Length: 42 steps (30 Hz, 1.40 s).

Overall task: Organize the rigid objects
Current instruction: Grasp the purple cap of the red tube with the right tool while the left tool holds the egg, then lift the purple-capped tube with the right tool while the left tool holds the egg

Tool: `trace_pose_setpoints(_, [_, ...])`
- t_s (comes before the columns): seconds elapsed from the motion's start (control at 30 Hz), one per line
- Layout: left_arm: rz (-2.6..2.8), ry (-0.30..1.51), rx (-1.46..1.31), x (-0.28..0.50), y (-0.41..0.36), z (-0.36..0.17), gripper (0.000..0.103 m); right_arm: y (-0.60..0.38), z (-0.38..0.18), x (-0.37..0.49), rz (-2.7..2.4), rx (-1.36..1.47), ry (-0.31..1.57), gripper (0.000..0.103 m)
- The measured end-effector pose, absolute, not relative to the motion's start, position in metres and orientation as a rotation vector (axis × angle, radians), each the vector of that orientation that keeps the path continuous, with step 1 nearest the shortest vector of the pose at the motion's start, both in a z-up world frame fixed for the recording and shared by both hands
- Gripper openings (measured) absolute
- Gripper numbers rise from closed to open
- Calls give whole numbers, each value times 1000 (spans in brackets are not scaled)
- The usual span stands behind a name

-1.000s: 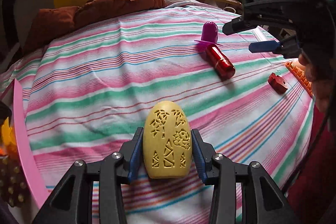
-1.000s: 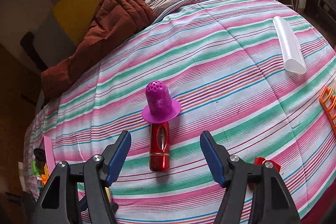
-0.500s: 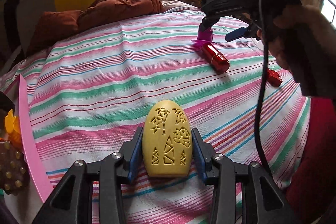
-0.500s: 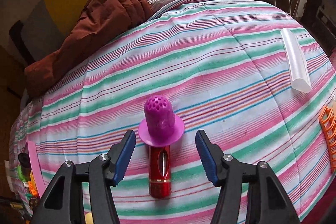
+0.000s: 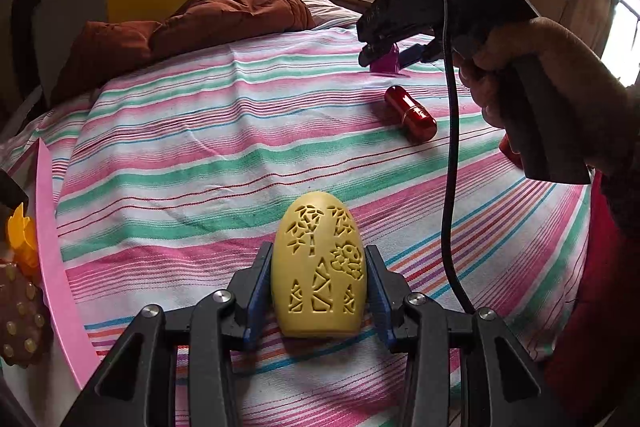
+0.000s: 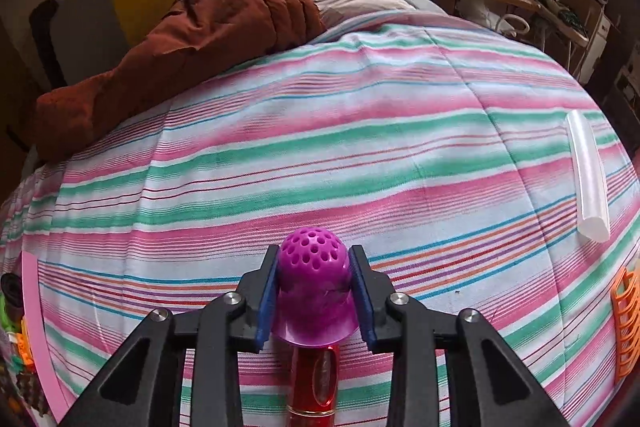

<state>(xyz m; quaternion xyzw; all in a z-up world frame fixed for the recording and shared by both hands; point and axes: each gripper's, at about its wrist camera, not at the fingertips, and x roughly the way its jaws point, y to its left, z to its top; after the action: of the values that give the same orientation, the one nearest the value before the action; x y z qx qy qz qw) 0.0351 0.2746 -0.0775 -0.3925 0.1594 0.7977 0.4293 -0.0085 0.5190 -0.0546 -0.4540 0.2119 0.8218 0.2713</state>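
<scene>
Left wrist view: left gripper (image 5: 319, 285) pinching yellow carved egg-shaped piece (image 5: 319, 269) by both sides, low over striped bedspread (image 5: 200, 155), apparently lifted or about to be. At the left edge, pink tray rim (image 5: 52, 255) with a few toys already inside, so some sorting seemingly done. Farther off, red capsule (image 5: 411, 120) lying loose on the cloth, and right gripper (image 5: 390, 57) pressed around purple perforated cap (image 5: 385, 61) just beyond it. Right wrist view: pads clamped on the purple cap's dome (image 6: 314, 281), its flared brim just above the red capsule's end (image 6: 314, 391); touching or not, cannot tell. Still left on the bed: clear tube (image 6: 587, 179) well to the right, orange grid piece (image 6: 626, 323) at the edge. Judged roughly midway: two pieces in grasp, neither yet delivered.
</scene>
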Motion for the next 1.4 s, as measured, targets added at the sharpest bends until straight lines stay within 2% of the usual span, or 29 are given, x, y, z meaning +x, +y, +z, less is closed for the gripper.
trace_pose_setpoints(0.1, [1995, 402, -972, 36, 274, -78, 44, 505, -42, -10, 2341, -1191, 580, 33])
trace_pose_setpoints(0.2, [1997, 401, -973, 35, 274, -78, 44, 478, -44, -23, 2450, -1285, 537, 33])
trace_pose_setpoints(0.47, [2008, 395, -976, 37, 273, -78, 44, 418, -76, -45, 2475, -1527, 231, 33])
trace_pose_setpoints(0.9, [2004, 437, -979, 39, 272, -75, 44, 424, -79, -41, 2486, -1533, 283, 33])
trace_pose_setpoints(1.2, [1968, 353, -1093, 39, 255, -64, 43, 421, -77, -44, 2492, -1530, 238, 33])
trace_pose_setpoints(1.4, [1977, 280, -1071, 47, 233, -34, 44, 418, -77, -46, 2490, -1535, 209, 33])
